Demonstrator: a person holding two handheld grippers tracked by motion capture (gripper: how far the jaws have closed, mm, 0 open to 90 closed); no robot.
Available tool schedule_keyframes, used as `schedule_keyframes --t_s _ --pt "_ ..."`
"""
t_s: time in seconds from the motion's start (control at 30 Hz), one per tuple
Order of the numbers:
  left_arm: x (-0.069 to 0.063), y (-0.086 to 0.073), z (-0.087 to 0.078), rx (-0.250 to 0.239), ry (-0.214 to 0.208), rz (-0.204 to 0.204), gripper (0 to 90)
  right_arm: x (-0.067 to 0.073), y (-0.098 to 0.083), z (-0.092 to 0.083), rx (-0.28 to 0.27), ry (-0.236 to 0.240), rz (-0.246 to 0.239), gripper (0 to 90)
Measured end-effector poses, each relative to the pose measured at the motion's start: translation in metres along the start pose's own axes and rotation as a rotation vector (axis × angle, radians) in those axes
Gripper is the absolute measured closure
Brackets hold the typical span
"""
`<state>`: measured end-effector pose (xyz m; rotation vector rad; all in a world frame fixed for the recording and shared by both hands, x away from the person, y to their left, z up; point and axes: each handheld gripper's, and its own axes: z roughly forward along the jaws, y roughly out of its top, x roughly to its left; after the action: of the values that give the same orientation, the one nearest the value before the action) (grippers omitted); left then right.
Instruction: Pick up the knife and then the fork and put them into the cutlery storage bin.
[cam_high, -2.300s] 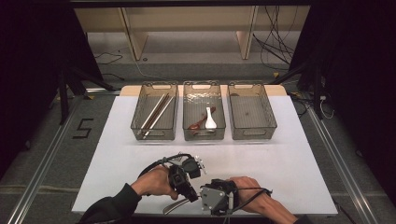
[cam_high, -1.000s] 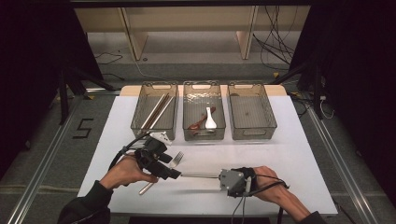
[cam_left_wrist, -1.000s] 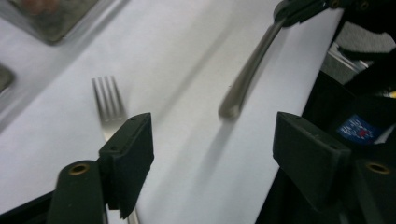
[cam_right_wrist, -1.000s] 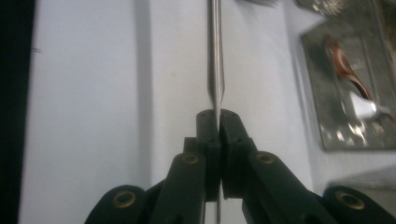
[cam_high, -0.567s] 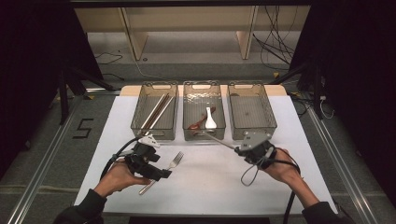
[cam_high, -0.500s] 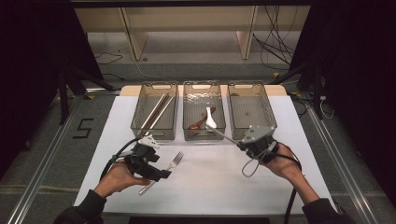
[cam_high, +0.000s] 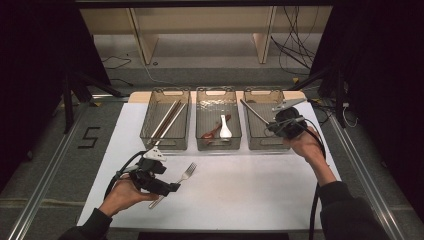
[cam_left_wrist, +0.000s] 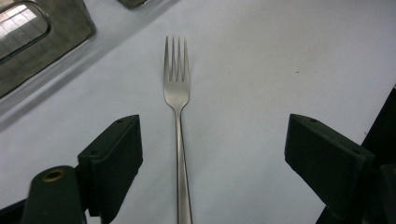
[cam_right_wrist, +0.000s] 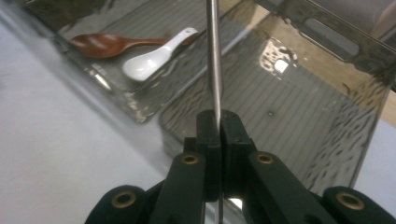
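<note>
right gripper (cam_high: 272, 125) pinched tight on a thin metal utensil (cam_right_wrist: 214, 56), held by the handle over the right bin (cam_high: 260, 142), far end poking up-left over the bin; can't tell what its far end is. left gripper (cam_high: 170, 188) low on the mat, jaws spread wide and just been opening, fork (cam_left_wrist: 177, 93) lying between them on the white mat (cam_high: 240, 185), pads not touching it

handling guess: both are stiff, light, slick steel. fork lies flat so little to get under; best to pinch across the narrow handle near mid-length, firm squeeze or it will swivel. the held piece is gripped near one end so it may droop or twist

left gripper view gives tines pointing away and handle centred between the jaws, which the high view hides under the hand. right gripper view shows the tight pinch plus wooden spoon (cam_right_wrist: 107, 44) and white spoon (cam_right_wrist: 154, 58) in the middle bin (cam_high: 218, 142). high view alone gives the layout and the chopsticks (cam_high: 167, 120) in the left bin (cam_high: 165, 142)
</note>
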<state>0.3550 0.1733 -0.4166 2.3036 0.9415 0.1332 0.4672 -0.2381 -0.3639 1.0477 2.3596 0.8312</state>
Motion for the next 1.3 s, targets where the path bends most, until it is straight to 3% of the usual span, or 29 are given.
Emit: schedule_keyframes --t_s 0.33,0.6,0.83,1.0,1.03,1.1,1.3 --pt "0.0 -0.005 -0.002 0.004 0.01 -0.011 18.6 -0.028 0.021 0.027 0.065 -0.059 0.084 88.9" --pt "0.001 -0.007 -0.001 0.005 0.016 -0.015 18.4 -0.04 0.028 0.045 0.103 -0.096 0.137 88.9" --pt "0.002 -0.008 0.0 0.012 0.02 -0.014 18.3 -0.043 0.028 0.058 0.134 -0.114 0.146 88.8" --pt "0.002 -0.008 0.001 0.021 0.019 -0.008 18.2 -0.044 0.029 0.068 0.161 -0.146 0.123 87.8" --pt "0.002 -0.008 0.001 0.022 0.018 -0.011 18.2 -0.043 0.029 0.07 0.158 -0.153 0.124 86.6" --pt "0.002 -0.008 0.001 0.023 0.019 -0.013 18.0 -0.044 0.031 0.071 0.11 -0.19 0.134 70.5" --pt "0.003 -0.009 0.001 0.025 0.02 -0.016 18.1 -0.039 0.04 0.062 0.071 -0.165 0.098 57.9"
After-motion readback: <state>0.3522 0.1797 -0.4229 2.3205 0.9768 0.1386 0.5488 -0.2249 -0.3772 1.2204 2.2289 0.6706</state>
